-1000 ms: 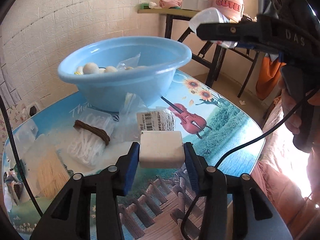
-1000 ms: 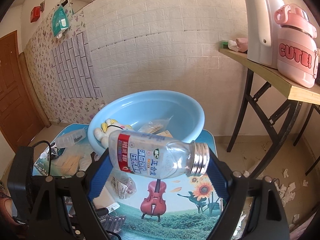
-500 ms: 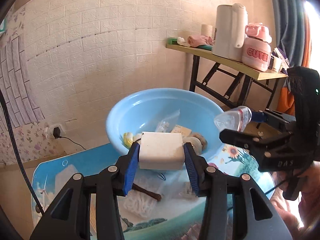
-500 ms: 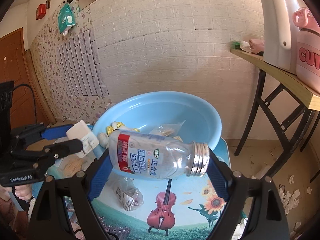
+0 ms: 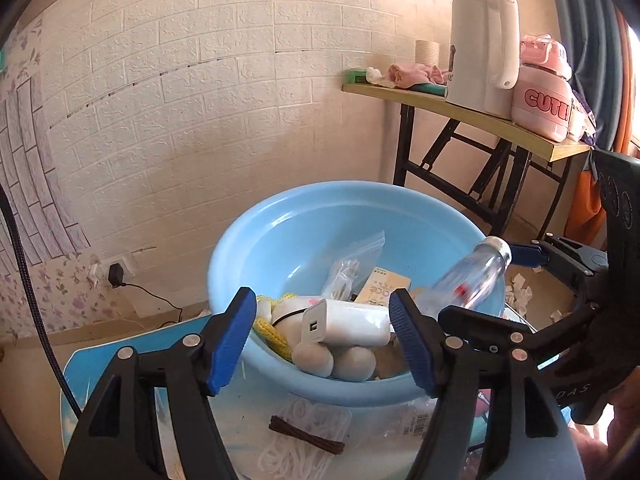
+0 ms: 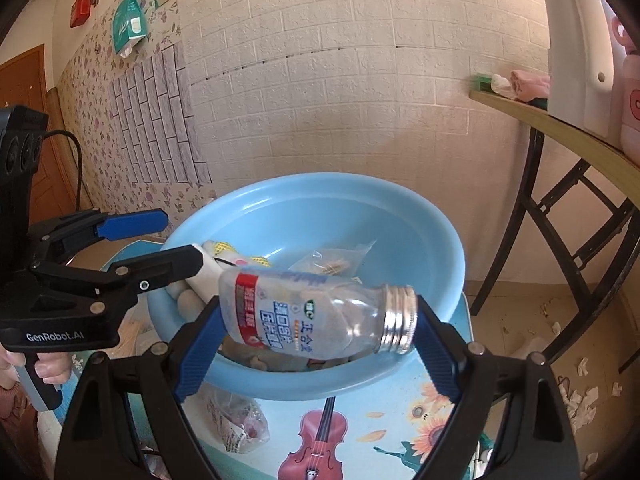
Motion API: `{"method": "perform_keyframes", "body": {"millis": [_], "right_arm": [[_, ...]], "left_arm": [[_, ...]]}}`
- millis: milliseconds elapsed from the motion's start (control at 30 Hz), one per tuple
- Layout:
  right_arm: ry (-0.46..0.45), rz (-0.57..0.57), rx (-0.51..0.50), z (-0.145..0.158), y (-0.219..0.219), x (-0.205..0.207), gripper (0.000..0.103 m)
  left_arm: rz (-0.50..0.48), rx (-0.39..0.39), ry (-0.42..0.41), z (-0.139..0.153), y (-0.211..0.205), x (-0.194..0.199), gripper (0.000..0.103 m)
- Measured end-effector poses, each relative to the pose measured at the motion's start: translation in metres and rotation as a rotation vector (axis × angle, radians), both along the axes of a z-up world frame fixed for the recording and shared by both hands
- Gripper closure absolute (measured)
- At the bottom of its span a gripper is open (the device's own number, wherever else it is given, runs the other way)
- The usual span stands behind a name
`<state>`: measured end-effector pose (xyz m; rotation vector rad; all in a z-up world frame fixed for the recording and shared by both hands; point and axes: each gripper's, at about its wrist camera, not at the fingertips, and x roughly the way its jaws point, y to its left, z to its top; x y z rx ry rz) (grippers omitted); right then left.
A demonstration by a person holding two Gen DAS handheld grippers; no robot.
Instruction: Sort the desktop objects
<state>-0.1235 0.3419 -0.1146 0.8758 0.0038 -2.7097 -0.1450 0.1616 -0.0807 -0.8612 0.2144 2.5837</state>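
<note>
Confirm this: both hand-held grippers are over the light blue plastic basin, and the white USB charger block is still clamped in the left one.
Wrong on the clamp. In the left wrist view the white USB charger block lies loose in the light blue plastic basin, clear of the left hand-held gripper, whose jaws have just been opening.

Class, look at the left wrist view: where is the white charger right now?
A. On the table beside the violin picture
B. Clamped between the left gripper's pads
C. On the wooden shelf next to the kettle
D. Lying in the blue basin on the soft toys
D: the charger lies free in the basin on the soft toys, and the left gripper, whose jaws have just been opening, stands clear of it on both sides.
</note>
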Motion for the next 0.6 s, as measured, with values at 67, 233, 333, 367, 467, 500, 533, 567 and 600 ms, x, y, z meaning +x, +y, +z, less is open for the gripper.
{"method": "perform_keyframes", "body": {"millis": [67, 233, 333, 367, 467, 500, 533, 567, 600], "right_arm": [[0.009, 0.003, 0.002, -0.001, -0.003, 0.002, 0.001], [0.012, 0.004, -0.018, 0.001, -0.005, 0.009, 0.000], [0.005, 0.006, -0.010, 0.001, -0.004, 0.020, 0.000], [-0.005, 0.007, -0.007, 0.001, -0.003, 0.024, 0.000], [-0.035, -0.004, -0.008, -0.004, 0.000, 0.033, 0.000], [-0.047, -0.007, -0.011, -0.006, 0.002, 0.035, 0.000], [-0.067, -0.009, -0.013, -0.008, 0.003, 0.038, 0.000], [-0.093, -0.013, -0.017, -0.011, 0.004, 0.040, 0.000], [-0.110, -0.016, -0.024, -0.013, 0.005, 0.043, 0.000]], "left_arm": [[0.020, 0.004, -0.005, -0.001, -0.007, 0.002, 0.030], [0.071, 0.016, -0.015, -0.002, -0.033, 0.016, 0.024], [0.110, 0.003, -0.017, -0.004, -0.052, 0.028, 0.019], [0.125, -0.002, -0.021, -0.005, -0.059, 0.032, 0.017], [0.166, -0.009, -0.038, -0.010, -0.080, 0.045, 0.016], [0.183, -0.011, -0.045, -0.012, -0.088, 0.049, 0.015], [0.199, -0.012, -0.052, -0.015, -0.096, 0.054, 0.015], [0.215, -0.014, -0.058, -0.018, -0.103, 0.058, 0.015], [0.230, -0.018, -0.064, -0.020, -0.110, 0.062, 0.014]]}}
